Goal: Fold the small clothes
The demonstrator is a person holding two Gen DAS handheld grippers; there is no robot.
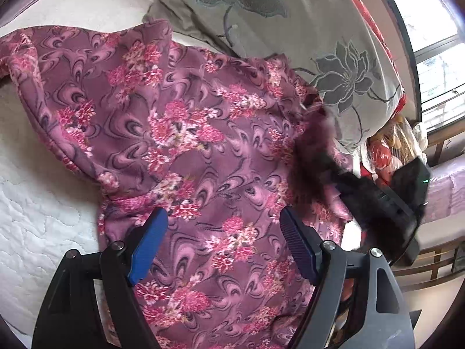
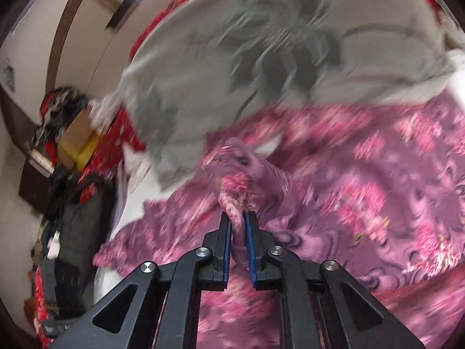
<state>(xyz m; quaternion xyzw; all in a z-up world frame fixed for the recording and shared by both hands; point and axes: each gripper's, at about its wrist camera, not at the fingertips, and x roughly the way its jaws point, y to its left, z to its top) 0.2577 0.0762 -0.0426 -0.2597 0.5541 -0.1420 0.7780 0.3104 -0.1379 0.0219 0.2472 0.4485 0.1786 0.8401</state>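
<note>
White quilted bedding (image 1: pixel 37 203) fills the left wrist view, and a purple fleece garment with pink flower print (image 1: pixel 186 133) lies spread across it. Beyond the garment sits a grey pillow with a dark embroidered flower (image 1: pixel 290 29), its near edge just beside the garment's far hem. The left gripper (image 1: pixel 223 235) hangs above the garment's near half with its blue-padded fingers (image 1: pixel 148 241) wide apart and nothing between them. At the garment's right edge a blurred black shape, the right gripper (image 1: pixel 377 195), meets the cloth.

Seen from the right wrist, everything is smeared by motion. The right gripper (image 2: pixel 239 221) is clamped on a bunched fold of the garment (image 2: pixel 363 180), the cloth pinched between its blue pads (image 2: pixel 250 244) and rising in a crumpled peak just ahead of the tips. The pillow (image 2: pixel 232 58) lies behind the garment.
</note>
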